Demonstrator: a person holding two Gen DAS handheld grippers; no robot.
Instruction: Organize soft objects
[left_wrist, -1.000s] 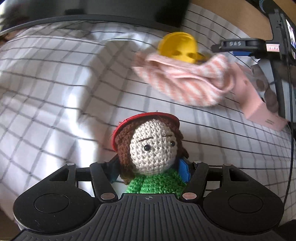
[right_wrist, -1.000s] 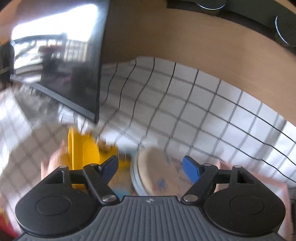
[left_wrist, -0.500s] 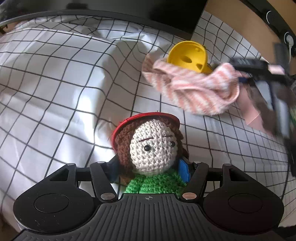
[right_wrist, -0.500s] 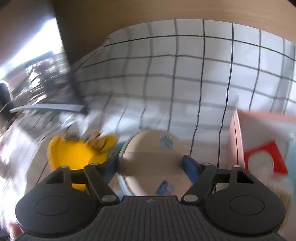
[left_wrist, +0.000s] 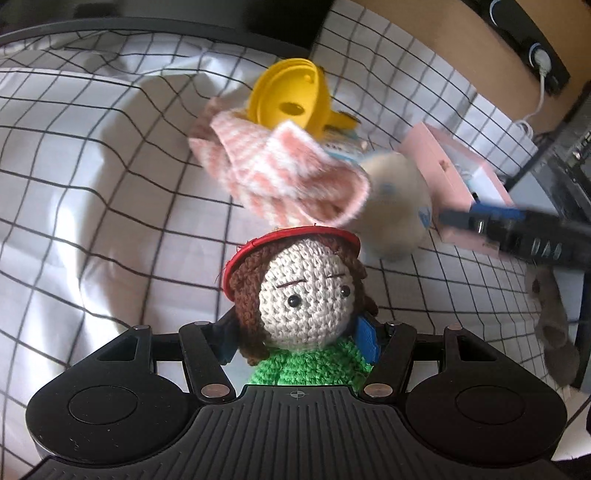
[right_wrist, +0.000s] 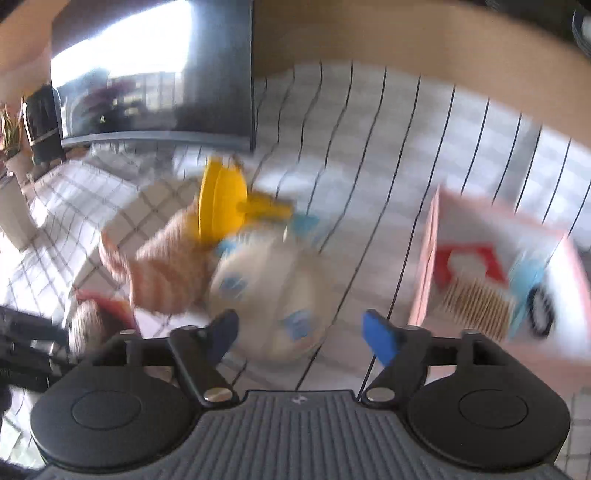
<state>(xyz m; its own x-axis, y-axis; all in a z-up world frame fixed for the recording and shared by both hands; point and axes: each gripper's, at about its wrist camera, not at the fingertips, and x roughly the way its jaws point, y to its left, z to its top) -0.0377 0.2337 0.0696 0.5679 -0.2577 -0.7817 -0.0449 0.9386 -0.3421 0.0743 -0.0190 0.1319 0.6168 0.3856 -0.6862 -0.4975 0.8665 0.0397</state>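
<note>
Gripping the crochet doll (left_wrist: 306, 295) in the left tool (left_wrist: 295, 339) above the checked surface (left_wrist: 92, 206), right tool (right_wrist: 303, 332) just reopened, empty, near the cream plush (right_wrist: 266, 291) beside the striped cloth (right_wrist: 166, 273); likely next, closing squarely on it.

On the checked sheet (left_wrist: 92, 184) I count one crocheted doll (left_wrist: 306, 295), one pink striped cloth (left_wrist: 280, 173), one yellow plastic toy (left_wrist: 291, 92), and one round cream cushion (left_wrist: 397, 206) with blue patches. There is one pink box (left_wrist: 454, 173) off to the side, one dark screen (right_wrist: 155, 74) at the back, and two grippers, each with two fingers.
</note>
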